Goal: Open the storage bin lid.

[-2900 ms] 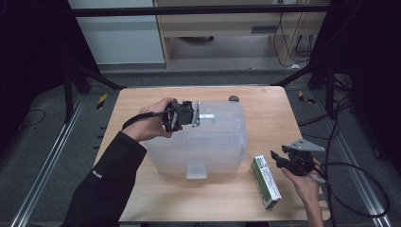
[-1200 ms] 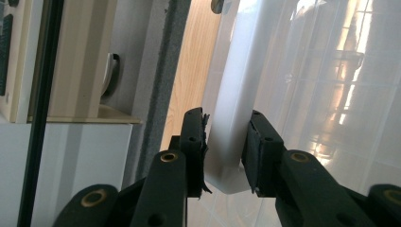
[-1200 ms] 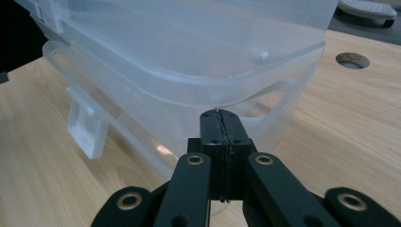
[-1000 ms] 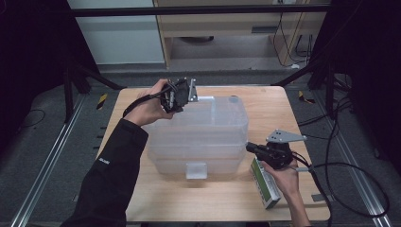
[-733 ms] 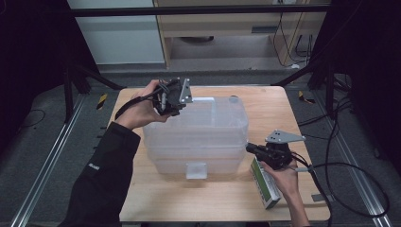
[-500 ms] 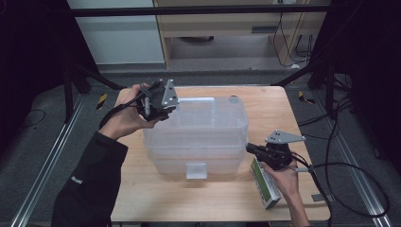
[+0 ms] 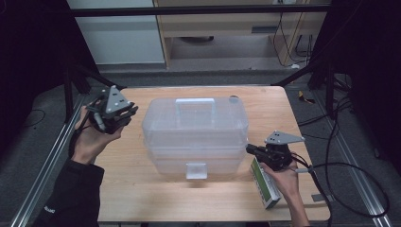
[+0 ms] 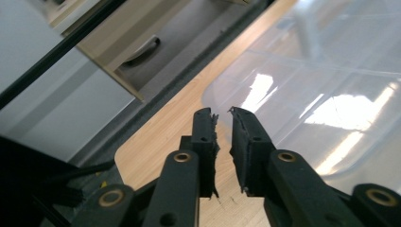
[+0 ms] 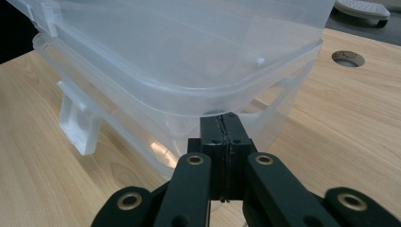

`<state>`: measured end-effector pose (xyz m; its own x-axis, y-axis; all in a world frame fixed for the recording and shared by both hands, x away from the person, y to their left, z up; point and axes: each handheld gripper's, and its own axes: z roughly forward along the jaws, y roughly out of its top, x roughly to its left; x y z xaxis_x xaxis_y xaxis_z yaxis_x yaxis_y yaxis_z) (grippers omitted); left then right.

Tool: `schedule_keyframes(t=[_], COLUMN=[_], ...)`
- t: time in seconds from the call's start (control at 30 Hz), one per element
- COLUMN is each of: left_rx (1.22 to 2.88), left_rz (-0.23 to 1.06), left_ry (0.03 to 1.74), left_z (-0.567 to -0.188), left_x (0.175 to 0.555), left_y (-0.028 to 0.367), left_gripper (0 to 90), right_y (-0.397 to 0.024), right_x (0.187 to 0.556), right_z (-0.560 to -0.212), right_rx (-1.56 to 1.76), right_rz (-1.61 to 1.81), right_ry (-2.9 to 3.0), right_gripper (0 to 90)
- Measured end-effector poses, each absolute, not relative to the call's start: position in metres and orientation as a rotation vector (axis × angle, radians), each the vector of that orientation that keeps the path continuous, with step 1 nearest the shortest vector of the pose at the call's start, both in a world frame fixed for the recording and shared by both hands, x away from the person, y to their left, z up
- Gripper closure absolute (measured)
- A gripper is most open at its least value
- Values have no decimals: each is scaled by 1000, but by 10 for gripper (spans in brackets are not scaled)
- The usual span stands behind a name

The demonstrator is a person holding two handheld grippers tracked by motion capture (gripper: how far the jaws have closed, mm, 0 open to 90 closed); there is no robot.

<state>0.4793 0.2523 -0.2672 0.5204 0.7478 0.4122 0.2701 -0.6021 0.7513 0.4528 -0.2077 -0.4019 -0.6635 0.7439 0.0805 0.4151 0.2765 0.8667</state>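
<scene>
One clear box [image 7: 196,130], one green carton [image 7: 265,189] half hidden by right gripper [image 7: 253,150] (pressed together, empty); left gripper [image 8: 223,113] narrowly spread, just closing.

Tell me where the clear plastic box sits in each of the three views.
High view: clear plastic box at the table's centre.
Left gripper view: its lid fills the upper right.
Right gripper view: it spans the top, above the jaws.
Shared landmark: the wooden table.
</scene>
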Motion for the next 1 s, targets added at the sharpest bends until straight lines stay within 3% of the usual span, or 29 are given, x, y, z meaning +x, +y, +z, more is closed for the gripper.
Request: schedule_keyframes(t=[0.27, 0.6, 1.0], left_rx=[1923, 1802, 1913], left_rz=[976, 862, 727], left_ry=[998, 1134, 1104], left_z=[-295, -356, -408], left_x=[460, 445, 452], left_y=[296, 305, 284], left_gripper=[891, 896, 896], right_y=[-209, -208, -207], right_x=[453, 452, 452], right_z=[-401, -402, -403], right_rx=[1058, 1060, 1046], right_rz=[1346, 1333, 1333], right_ry=[2210, 2211, 2210], right_gripper=[900, 900, 900])
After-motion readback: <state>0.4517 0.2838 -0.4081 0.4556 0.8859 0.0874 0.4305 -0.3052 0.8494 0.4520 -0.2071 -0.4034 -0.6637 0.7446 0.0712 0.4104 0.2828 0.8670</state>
